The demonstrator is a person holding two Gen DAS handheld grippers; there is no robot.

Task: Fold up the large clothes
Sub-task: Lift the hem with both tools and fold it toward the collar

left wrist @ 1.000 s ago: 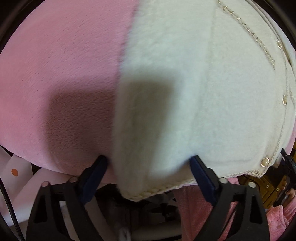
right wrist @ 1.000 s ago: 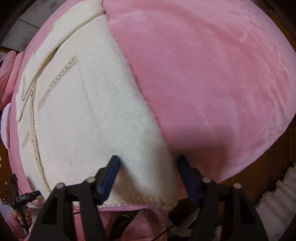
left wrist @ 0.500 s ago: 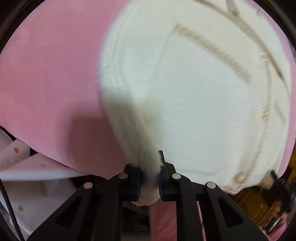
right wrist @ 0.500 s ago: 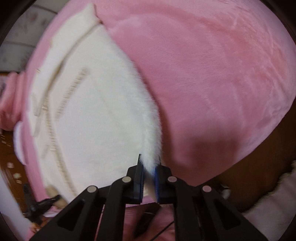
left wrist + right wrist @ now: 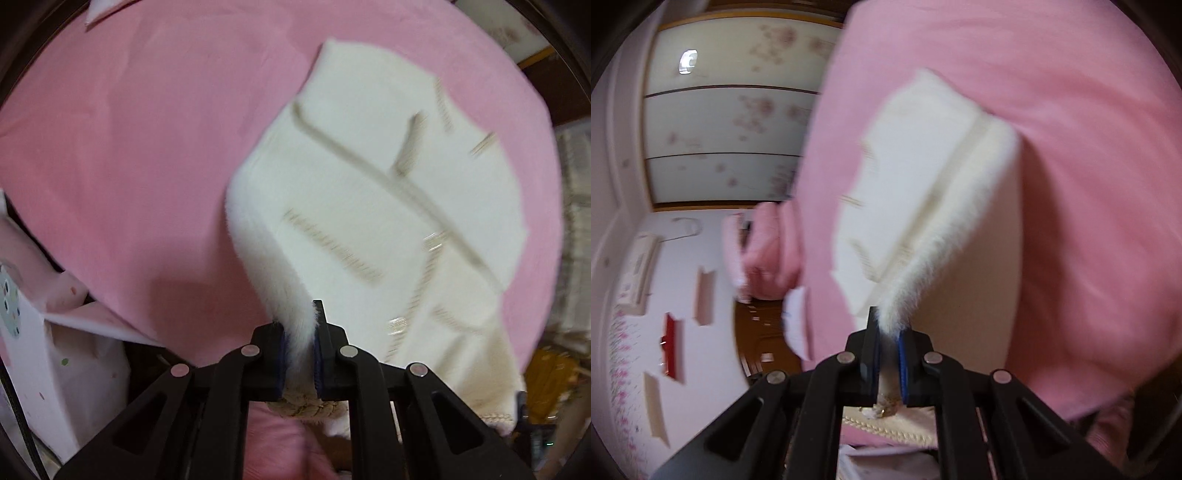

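**Both claws clamped on the jacket's hem**

Your left claw [image 5: 299, 354] is clamped on the braided hem of the white fleece jacket [image 5: 388, 206]; its jaws have just closed on the furry edge. The jacket fans out toward 1 o'clock over the pink blanket [image 5: 147, 147], which shows bare from 9 to 12 o'clock. Your right claw [image 5: 888, 354] has likewise just closed on the hem's other corner; the jacket [image 5: 923, 177] rises toward 12 o'clock. Open room lies at 9 o'clock, toward the wall [image 5: 646, 295].
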